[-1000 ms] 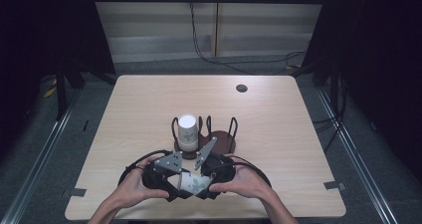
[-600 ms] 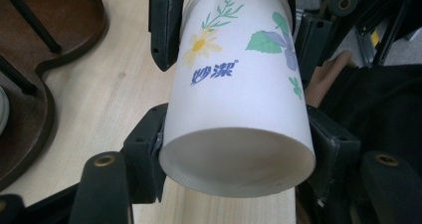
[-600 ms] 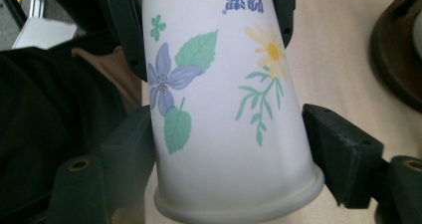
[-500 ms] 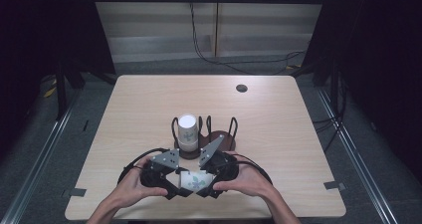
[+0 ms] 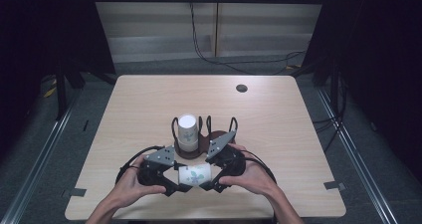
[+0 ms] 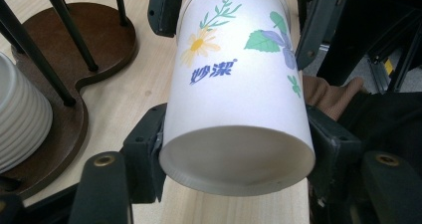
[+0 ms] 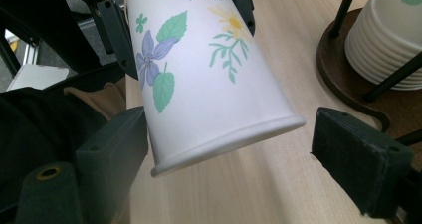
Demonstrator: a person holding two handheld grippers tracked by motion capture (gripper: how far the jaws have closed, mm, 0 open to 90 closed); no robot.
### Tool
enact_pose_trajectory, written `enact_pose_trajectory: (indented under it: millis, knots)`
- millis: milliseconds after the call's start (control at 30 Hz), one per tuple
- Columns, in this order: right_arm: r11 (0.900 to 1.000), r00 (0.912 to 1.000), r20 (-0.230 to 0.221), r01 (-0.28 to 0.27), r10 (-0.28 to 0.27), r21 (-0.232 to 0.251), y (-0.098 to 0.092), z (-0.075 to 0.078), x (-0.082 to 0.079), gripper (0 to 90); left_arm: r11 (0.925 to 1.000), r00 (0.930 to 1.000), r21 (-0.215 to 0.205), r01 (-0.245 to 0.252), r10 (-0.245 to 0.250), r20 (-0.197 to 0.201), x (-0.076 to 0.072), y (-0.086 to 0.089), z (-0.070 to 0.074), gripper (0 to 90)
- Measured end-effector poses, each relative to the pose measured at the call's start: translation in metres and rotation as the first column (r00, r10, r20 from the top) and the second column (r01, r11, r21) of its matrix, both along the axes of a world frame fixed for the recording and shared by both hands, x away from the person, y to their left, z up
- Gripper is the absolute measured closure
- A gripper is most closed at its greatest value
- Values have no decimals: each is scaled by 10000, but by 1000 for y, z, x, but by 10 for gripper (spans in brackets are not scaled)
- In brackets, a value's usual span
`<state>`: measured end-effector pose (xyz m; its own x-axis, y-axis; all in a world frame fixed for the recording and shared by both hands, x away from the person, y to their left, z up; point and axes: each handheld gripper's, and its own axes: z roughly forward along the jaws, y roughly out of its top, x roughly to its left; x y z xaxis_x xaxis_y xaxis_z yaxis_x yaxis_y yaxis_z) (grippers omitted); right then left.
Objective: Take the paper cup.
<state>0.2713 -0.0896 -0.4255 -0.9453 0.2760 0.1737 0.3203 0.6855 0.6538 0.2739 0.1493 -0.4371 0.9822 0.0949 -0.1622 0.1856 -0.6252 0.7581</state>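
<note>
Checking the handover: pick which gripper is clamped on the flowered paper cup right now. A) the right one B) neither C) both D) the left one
D: the left gripper presses both sides of the paper cup, while the right gripper stands open with a gap beside the rim.

Paper cup (image 5: 195, 174) on its side between both grippers, just before the rack (image 5: 204, 137) with the cup stack (image 5: 187, 132).

Flowered white paper cup (image 6: 234, 84) lies sideways above the table.
</note>
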Motion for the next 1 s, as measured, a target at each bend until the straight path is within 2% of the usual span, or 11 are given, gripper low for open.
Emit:
enact_pose_trajectory:
  millis: [267,433,667,867,1000]
  knots:
    - [9994,9997,179,165,-171,314,-9,2,-1,137,9992,9998,-354,-189,187,-62,0,6,0,359]
    - [9968,9988,263,402,-421,685,-14,3,-1,138,9979,9994,-555,-342,336,-115,0,10,0,358]
    - [9929,9968,406,645,-689,999,-20,3,-1,138,9964,9987,-678,-509,509,-24,0,12,0,357]
    - [9881,9957,176,881,-911,1260,-26,1,-2,138,9937,9982,-950,-603,599,-70,1,15,1,357]
    - [9825,9938,260,1024,-1077,1558,-29,2,-2,139,9906,9978,-1191,-666,667,-33,3,20,2,356]
